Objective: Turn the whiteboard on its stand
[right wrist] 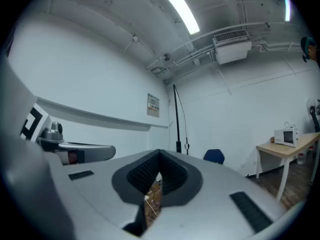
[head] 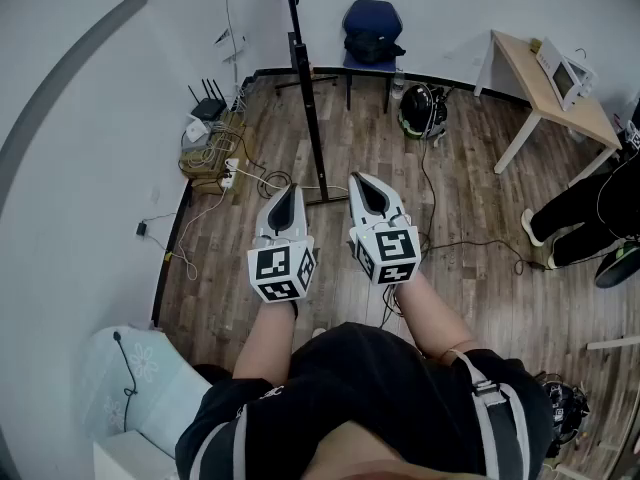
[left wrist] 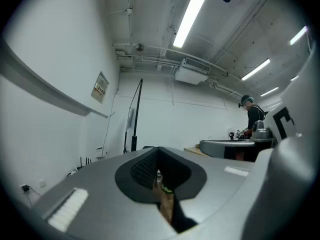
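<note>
Whiteboard (head: 306, 108) showed to us edge-on only: a thin dark upright strip on black feet (head: 312, 199); its face wasn't visible in any view; it stood on the wood floor (head: 470, 218) ahead of both grippers, well apart from them, near the white wall (head: 90, 168) on the left; in both gripper views we read it as a slim black pole against the wall; left gripper (head: 288, 193) was clenched, jaws together, nothing between them, just a sliver of floor in the gap; right gripper (head: 362, 183) the same, closed tight and empty; we held the two side by side, near each other; blue chair (head: 372, 23) sat beyond the board at the far wall; router (head: 208, 108) and cable tangle (head: 228, 168) to its left; wooden table (head: 555, 93) far right
</note>
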